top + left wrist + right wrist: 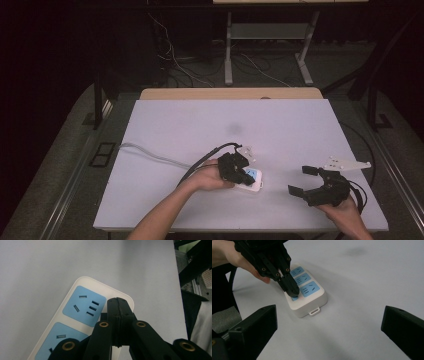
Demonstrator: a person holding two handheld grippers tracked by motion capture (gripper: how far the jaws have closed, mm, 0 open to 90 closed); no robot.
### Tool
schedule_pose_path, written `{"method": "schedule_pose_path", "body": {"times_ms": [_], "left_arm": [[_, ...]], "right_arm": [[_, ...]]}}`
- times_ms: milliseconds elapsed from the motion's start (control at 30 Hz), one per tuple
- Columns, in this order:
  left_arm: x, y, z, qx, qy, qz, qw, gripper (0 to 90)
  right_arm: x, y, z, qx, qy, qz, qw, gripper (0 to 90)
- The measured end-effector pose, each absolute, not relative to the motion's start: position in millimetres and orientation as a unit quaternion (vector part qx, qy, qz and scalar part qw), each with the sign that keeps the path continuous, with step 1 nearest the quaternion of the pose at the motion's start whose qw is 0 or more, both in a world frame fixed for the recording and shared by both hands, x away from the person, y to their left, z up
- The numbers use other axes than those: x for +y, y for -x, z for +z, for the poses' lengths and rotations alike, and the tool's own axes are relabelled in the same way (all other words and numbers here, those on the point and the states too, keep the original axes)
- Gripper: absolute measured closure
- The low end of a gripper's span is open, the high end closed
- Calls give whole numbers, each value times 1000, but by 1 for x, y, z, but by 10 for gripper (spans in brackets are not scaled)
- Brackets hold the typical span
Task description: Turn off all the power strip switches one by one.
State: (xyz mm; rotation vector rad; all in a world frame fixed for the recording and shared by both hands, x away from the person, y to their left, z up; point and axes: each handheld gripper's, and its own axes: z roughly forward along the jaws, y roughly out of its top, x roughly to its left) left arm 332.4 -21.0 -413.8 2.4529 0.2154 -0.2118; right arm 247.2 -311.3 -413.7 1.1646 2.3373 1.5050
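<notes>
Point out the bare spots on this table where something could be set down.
The table's whole far half is bare. So is the patch between the power strip and the right gripper. It's crowded near the front, where the shut left gripper presses the strip and its grey cord trails left.

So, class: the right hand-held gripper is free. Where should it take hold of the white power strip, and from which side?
Probably across the strip's short width at the end with the small tab, coming from above. It lies flat, and the shut left hand-held gripper presses on its top there, so stay clear. The open right hand-held gripper looks wide enough.
</notes>
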Motion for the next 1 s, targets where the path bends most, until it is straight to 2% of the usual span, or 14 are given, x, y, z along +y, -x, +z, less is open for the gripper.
{"method": "schedule_pose_path", "body": {"times_ms": [200, 233, 633, 833, 1000], "left_arm": [[-19, -333, -411, 91, -931, -86, 344, 892], [-20, -331, -411, 87, -935, -73, 337, 892], [-12, -326, -406, 85, -936, -60, 337, 889], [0, -324, -397, 93, -930, -45, 351, 845], [13, -319, -390, 109, -923, -30, 369, 746]], "right_arm": [[-312, -247, -414, 773, -387, 498, 64, 2], [-312, -247, -414, 774, -387, 498, 64, 2], [-312, -248, -414, 773, -388, 499, 64, 2], [-311, -248, -415, 773, -388, 498, 63, 2], [-311, -247, -415, 772, -388, 499, 63, 2]]}}
